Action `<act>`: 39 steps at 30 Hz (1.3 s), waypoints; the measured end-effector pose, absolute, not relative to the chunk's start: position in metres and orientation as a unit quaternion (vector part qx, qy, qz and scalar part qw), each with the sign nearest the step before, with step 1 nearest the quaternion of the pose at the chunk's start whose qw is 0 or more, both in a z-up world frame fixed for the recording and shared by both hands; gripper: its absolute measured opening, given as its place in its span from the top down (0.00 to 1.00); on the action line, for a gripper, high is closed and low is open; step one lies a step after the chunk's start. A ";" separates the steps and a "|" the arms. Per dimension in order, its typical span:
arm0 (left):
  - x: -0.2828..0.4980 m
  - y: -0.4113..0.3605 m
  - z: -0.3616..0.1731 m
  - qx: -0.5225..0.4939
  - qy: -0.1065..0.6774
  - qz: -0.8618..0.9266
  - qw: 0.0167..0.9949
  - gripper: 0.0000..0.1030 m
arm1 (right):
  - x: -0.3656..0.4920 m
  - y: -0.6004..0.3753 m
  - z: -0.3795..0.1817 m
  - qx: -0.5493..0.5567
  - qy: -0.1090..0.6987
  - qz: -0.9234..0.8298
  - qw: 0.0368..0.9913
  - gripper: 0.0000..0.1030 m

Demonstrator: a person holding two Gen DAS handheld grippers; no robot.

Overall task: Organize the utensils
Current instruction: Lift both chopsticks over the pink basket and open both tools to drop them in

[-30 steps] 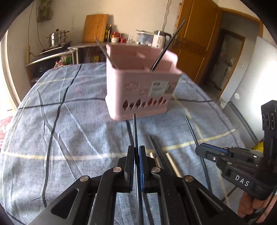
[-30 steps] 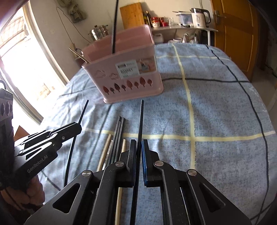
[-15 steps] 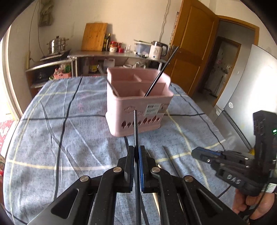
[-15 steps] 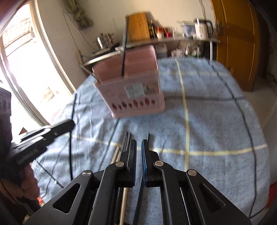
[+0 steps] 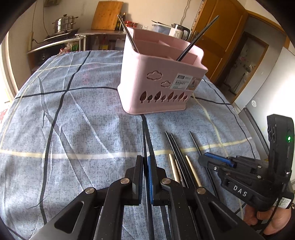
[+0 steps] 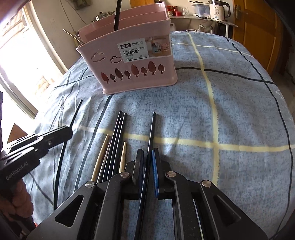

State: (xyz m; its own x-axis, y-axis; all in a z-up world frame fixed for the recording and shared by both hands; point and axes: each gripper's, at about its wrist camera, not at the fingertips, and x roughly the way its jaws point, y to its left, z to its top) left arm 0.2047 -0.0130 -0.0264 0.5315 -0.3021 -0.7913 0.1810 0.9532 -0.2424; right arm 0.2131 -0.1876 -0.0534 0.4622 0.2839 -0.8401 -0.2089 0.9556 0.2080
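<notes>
My right gripper [image 6: 147,153] has just loosened around its black chopstick [image 6: 152,129], now on the cloth; my left gripper [image 5: 145,158] clamps another chopstick [image 5: 143,136], not yet in the pink basket [image 5: 158,83].

The right hand-held gripper [image 6: 147,157] has just been opening its jaws a little, and a long black chopstick [image 6: 151,133] lies between them on the blue checked cloth [image 6: 230,110], its tip pointing far toward the pink basket [image 6: 129,70]. Just left of it a bundle of black chopsticks [image 6: 116,136] and some pale wooden chopsticks [image 6: 100,155] lie side by side. At the left, the left hand-held gripper [image 6: 71,132] is closed on another black chopstick [image 6: 75,114], and one more dark stick [image 6: 116,14] stands upright in the basket.
</notes>
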 end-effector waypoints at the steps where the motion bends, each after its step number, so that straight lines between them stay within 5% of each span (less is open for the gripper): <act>1: 0.205 -0.013 -0.028 -0.065 0.466 -0.139 0.871 0.95 | 0.215 -0.187 -0.054 0.040 0.499 0.144 0.854 0.93; 39: 0.179 -0.011 0.113 -0.057 0.341 -0.178 0.921 0.96 | 0.171 -0.204 0.091 0.063 0.334 0.193 0.921 0.95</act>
